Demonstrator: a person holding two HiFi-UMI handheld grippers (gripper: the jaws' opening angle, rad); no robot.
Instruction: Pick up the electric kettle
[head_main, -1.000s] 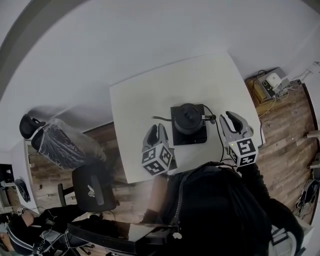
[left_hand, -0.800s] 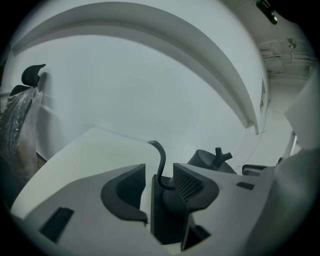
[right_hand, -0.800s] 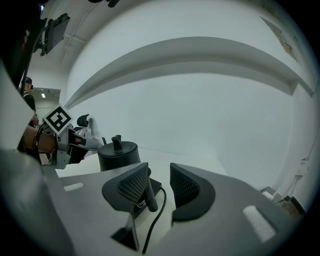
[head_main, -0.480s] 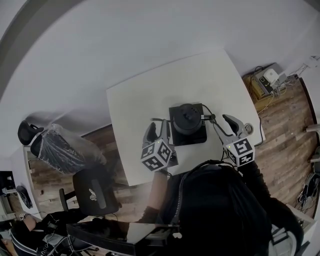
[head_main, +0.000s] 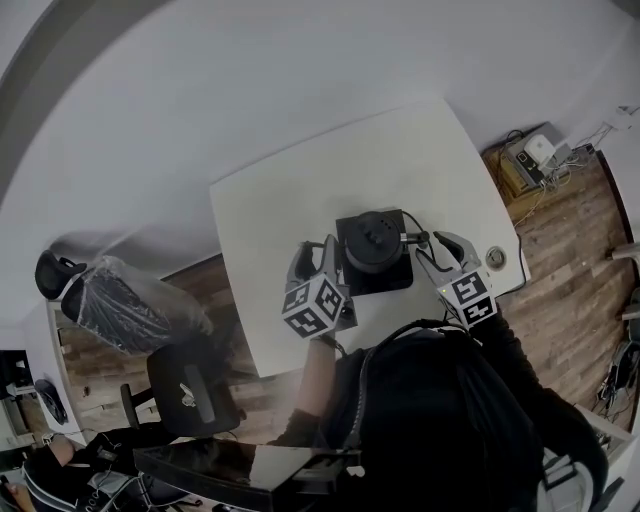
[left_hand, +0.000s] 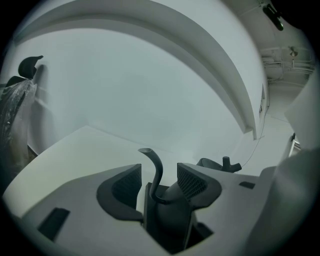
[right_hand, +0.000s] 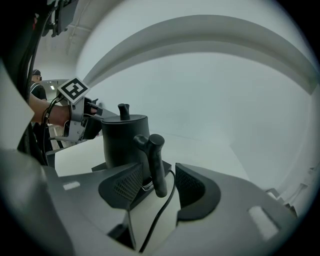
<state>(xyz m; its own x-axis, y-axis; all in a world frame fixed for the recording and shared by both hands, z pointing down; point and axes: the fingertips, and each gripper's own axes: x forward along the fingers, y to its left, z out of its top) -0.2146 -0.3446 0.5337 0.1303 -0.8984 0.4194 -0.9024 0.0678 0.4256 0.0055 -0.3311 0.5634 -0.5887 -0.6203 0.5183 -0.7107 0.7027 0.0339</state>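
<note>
both grippers have closed in on the kettle since a second ago, the right one dropping from out at the side to the handle. both sets of jaws have just been opening wide.

head view: the black electric kettle with a round lid (head_main: 373, 238) sits on its square black base (head_main: 385, 280) towards the near side of the white table (head_main: 290, 200). the left gripper (head_main: 314, 256) is just beside its spout side and the right gripper (head_main: 440, 252) just beside its handle side. the person's dark clothing hides the near table edge, and the handle is too small here to tell apart from the jaws.

left gripper view: the jaws stand released, with the thin curved gooseneck spout (left_hand: 153, 167) rising between them and touching neither pad, as far as i can see. the gripper's own frame cuts off the kettle's lower body.

right gripper view: the jaws are spread with the upright black handle (right_hand: 156, 167) standing between them, not yet pinched. a black power cord (right_hand: 159, 215) runs down beneath it.

i'd judge this the lining-up step, with nothing lifted yet. next the right jaws need to clamp squarely on the handle, then lift straight up off the base. the left would do better steadying the body than squeezing that slim spout.
</note>
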